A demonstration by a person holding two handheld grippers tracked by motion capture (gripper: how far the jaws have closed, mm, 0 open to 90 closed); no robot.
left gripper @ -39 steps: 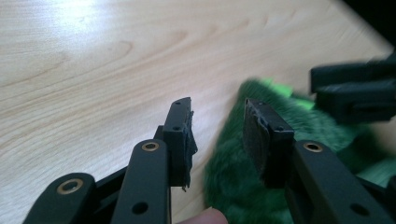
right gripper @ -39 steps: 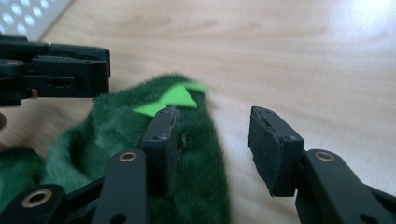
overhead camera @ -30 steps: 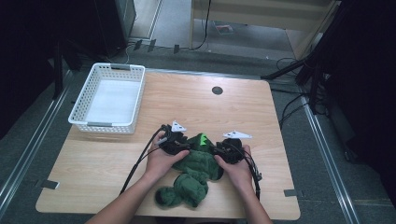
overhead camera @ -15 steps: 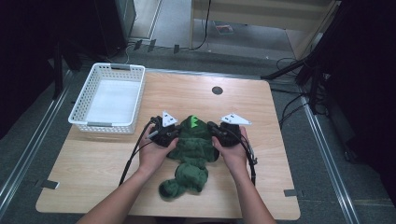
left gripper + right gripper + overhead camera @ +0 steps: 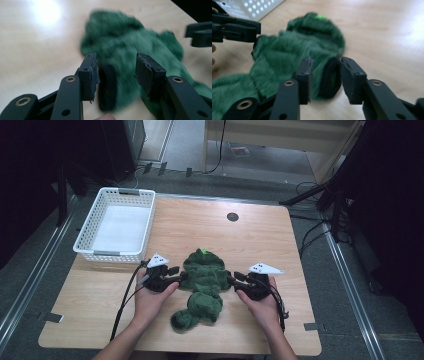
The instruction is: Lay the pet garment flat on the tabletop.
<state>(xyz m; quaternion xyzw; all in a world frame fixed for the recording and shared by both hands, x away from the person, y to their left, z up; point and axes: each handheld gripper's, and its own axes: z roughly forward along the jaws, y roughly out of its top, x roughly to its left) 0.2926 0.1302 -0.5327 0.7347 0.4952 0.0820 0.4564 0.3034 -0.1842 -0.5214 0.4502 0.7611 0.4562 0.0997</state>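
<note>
- We hold the left gripper (image 5: pixel 172 276) and the right gripper (image 5: pixel 239 281) one at each side of the green fleece garment (image 5: pixel 202 280), which lies on the desk (image 5: pixel 280 240)
- Both pairs of jaws stand part open around a black-edged cuff (image 5: pixel 332 77) of the garment, not clamped yet
- We judge each pinch should take the cuff deep and even before we lift or spread
- Beyond the garment, the white basket (image 5: pixel 116 251) stands empty
</note>
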